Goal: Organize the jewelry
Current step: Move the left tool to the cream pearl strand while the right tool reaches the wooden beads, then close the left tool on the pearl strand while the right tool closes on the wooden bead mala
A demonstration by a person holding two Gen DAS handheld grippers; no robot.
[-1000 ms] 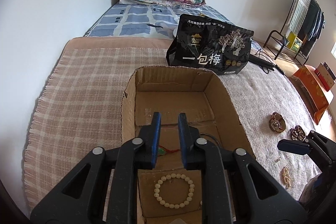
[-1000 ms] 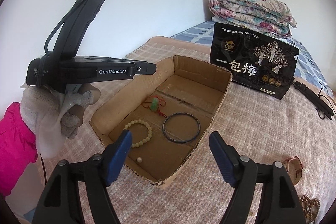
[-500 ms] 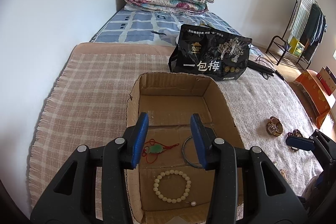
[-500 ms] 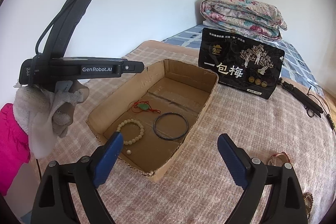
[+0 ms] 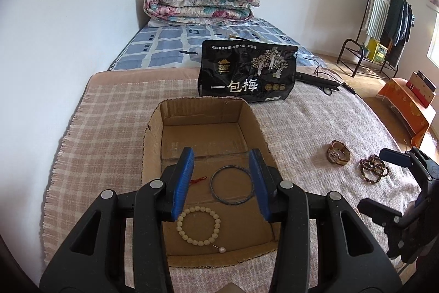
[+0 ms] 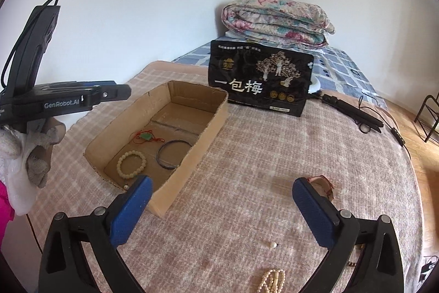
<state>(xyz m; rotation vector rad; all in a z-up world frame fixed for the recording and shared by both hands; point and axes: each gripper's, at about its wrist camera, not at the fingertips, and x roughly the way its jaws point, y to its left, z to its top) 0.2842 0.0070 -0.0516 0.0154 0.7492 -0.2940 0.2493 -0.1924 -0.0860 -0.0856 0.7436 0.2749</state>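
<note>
Cardboard box sits open-topped on a plaid blanket covering the bed, toward the blanket's left edge, with its long sides running away from the viewer. Inside lie three pieces: a white bead bracelet nearest the box's near wall, a dark bangle beside the right wall, and a green pendant on red cord toward the left wall. None of them touch.

Left gripper hovers over the near half of the box, its blue jaws parted with nothing between them; they have just been opening. A gloved hand holds it, seen in the right wrist view.

Right gripper hangs over bare blanket right of the box, jaws spread wide and empty, having just been opening. Its left finger is close to the box's near right corner.

More jewelry lies loose on the blanket right of the box: a gold watch, a dark bead bracelet just beside it, a single pearl, and a cream bead strand near the blanket's near edge.

Wide open blanket stretches between the box's right wall and these pieces. A black snack bag stands just behind the box's far wall. A folded quilt rests at the bed's far end against the wall.
</note>
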